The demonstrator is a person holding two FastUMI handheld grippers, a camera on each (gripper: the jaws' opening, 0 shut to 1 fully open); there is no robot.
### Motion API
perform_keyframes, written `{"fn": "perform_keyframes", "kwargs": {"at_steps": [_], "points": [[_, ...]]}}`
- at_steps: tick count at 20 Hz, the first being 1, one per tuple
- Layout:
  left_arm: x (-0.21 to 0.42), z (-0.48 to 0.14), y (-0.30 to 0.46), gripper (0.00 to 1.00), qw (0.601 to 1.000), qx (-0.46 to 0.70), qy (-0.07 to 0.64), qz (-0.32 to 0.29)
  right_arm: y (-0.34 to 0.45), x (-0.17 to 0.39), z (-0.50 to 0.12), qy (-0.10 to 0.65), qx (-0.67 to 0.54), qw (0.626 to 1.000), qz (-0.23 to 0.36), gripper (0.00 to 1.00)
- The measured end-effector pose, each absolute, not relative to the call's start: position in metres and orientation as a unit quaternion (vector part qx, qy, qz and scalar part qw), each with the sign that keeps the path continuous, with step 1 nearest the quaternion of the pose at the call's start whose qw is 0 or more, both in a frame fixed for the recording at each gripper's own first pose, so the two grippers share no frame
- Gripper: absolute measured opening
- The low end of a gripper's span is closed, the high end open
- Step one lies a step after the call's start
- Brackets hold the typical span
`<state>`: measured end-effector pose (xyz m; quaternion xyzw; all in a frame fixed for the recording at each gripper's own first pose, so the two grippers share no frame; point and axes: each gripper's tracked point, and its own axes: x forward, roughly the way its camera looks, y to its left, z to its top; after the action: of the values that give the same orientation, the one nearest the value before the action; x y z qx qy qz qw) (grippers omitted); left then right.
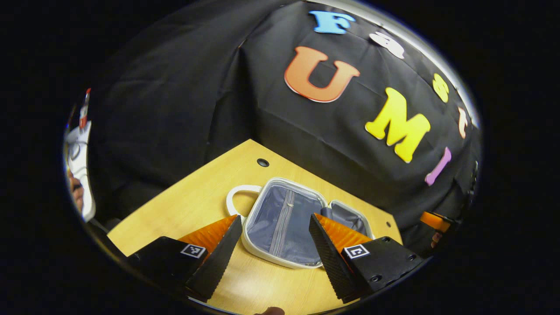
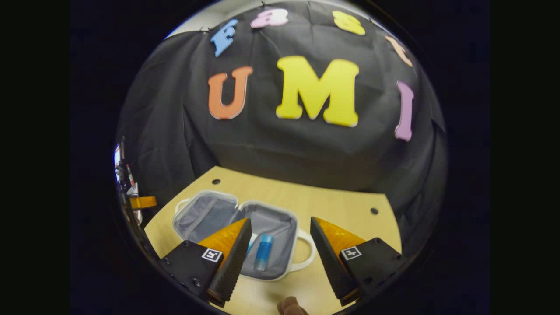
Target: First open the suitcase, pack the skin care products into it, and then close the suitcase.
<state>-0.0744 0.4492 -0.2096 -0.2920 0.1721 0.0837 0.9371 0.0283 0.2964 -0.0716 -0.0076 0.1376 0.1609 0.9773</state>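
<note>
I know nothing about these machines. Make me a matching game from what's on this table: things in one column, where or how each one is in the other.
Things:
1. suitcase
2. blue bottle
3. right claw
4. table

States:
A. lying inside the case
B. open, holding nothing
C. lying open, grey lining showing
D. pale wood, with small round holes

Pairs: 1-C, 2-A, 3-B, 4-D

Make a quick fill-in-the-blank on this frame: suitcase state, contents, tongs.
1. The suitcase lies ____ on the wooden table, both halves flat.
2. A ____ bottle lies in the suitcase half nearer the right tongs.
3. The left tongs and the right tongs are both ____, holding nothing.

Missing words: open; blue; open
</note>
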Motion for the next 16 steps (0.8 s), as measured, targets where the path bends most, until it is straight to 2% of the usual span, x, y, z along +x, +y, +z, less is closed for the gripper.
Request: {"fn": "perform_keyframes", "kwargs": {"at_steps": [2, 6, 9, 10, 13, 15, 16], "points": [[-0.054, -0.230, 0.471, 0.99, 0.926, -0.325, 0.173, 0.081, 0.261, 0.007, -0.035, 0.085, -0.018, 0.986, 0.140, 0.77], [-0.025, -0.270, 0.506, 0.98, 0.892, -0.402, 0.189, 0.086, 0.203, -0.033, 0.007, 0.034, -0.026, 0.994, 0.097, 0.79], [0.000, -0.297, 0.509, 0.98, 0.849, -0.487, 0.191, 0.070, 0.179, -0.045, 0.007, 0.038, -0.036, 0.996, 0.069, 0.77], [0.005, -0.311, 0.513, 0.97, 0.835, -0.512, 0.190, 0.076, 0.174, -0.049, 0.005, 0.043, -0.040, 0.996, 0.064, 0.80], [0.018, -0.326, 0.515, 0.96, 0.800, -0.568, 0.180, 0.075, 0.160, -0.055, -0.004, 0.062, -0.050, 0.996, 0.051, 0.80], [0.020, -0.331, 0.516, 0.90, 0.791, -0.582, 0.175, 0.073, 0.154, -0.059, -0.010, 0.075, -0.046, 0.995, 0.044, 0.80], [0.022, -0.331, 0.515, 0.82, 0.788, -0.585, 0.176, 0.071, 0.148, -0.061, -0.011, 0.078, -0.044, 0.995, 0.038, 0.80]]}}
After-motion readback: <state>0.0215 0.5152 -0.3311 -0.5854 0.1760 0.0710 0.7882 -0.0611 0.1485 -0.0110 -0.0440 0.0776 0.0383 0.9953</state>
